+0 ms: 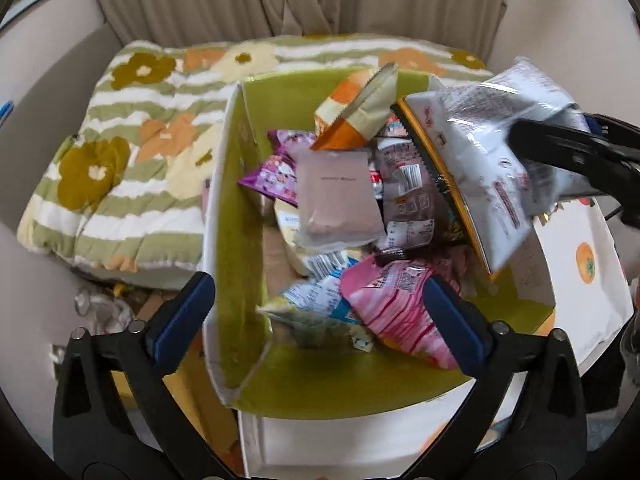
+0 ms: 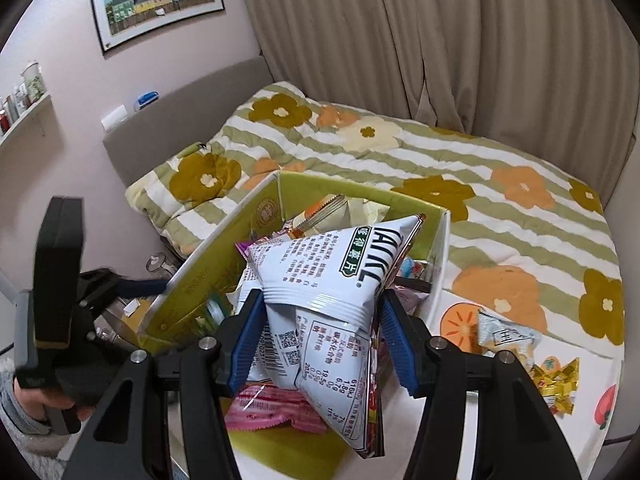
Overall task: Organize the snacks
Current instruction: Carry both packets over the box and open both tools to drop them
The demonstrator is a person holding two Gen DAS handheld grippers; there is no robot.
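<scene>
The right gripper (image 2: 320, 340) is pinching a white chip bag (image 2: 320, 280) just past its tips, over the green-lined box (image 1: 240, 160) of snacks. It looks puffy, light and crinkly with a slick film, so I'd say grab it at the crimped seam, gently. White with a green label and black text. The left gripper (image 1: 320, 308) is spread wide over the box, holding nothing.

Your white chip bag (image 2: 320, 280) reads "薯片" on a green band, with "616kJ" in its nutrition table.
</scene>
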